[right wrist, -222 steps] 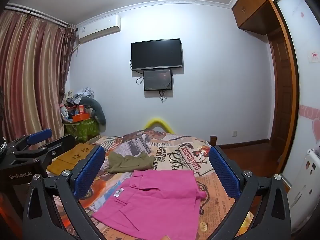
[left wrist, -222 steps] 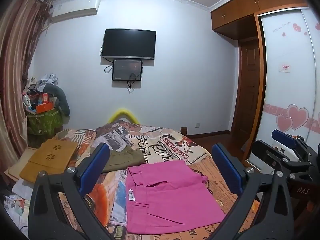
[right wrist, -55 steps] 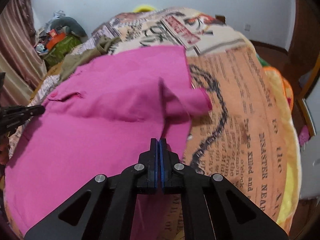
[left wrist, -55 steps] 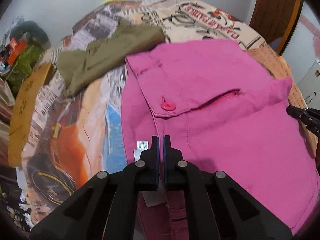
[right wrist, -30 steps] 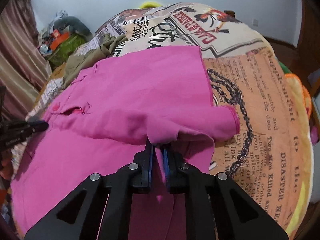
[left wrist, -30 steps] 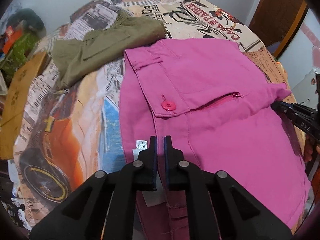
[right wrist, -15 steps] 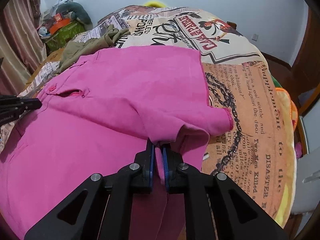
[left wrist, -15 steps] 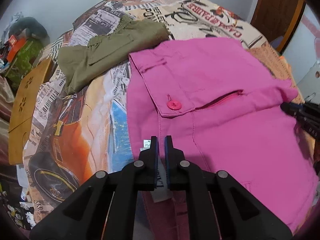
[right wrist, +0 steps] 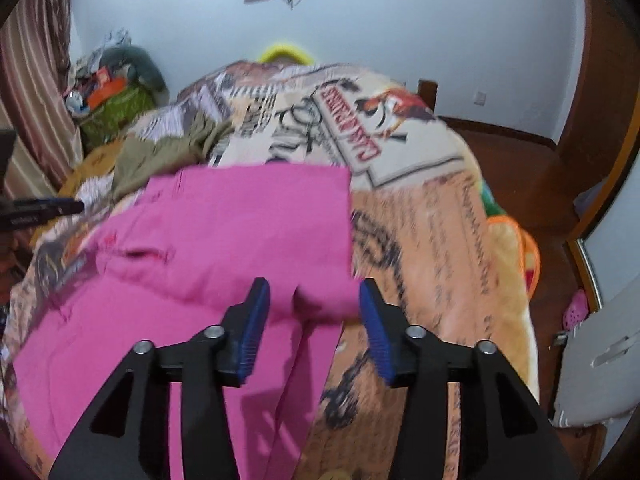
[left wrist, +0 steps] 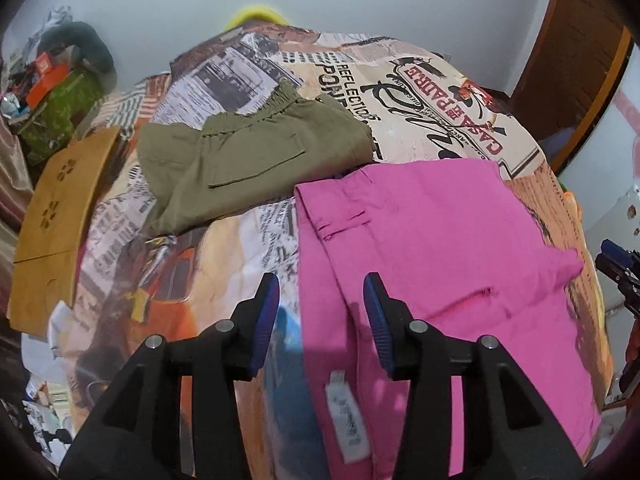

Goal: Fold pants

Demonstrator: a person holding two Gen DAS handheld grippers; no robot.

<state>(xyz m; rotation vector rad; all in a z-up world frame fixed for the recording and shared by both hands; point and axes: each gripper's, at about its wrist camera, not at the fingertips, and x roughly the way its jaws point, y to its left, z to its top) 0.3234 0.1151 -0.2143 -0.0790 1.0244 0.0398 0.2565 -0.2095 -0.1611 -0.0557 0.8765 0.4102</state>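
Observation:
Pink pants [left wrist: 440, 248] lie folded on the printed bedspread [left wrist: 420, 92], waistband toward the far side. A white label [left wrist: 348, 424] sticks out at their near left edge. My left gripper [left wrist: 320, 312] hovers above that left edge, its jaws opening, with nothing pressed between the blue pads. In the right wrist view the pink pants [right wrist: 240, 232] fill the middle. My right gripper [right wrist: 314, 320] hangs over their near right corner, jaws opening, and the cloth lies loose below them. The other gripper's tip shows at the right edge [left wrist: 616, 260] and at the left edge [right wrist: 40, 208].
Olive green pants [left wrist: 248, 160] lie folded beyond the pink ones on the left. A wooden lap tray [left wrist: 60, 208] rests at the bed's left edge. A cluttered green box [right wrist: 116, 108] stands by the curtain. Wooden floor [right wrist: 520, 152] and a door lie to the right.
Both grippers have let go of the pink cloth, opened and lifted back from it. The folded part now lies flat on the pants.

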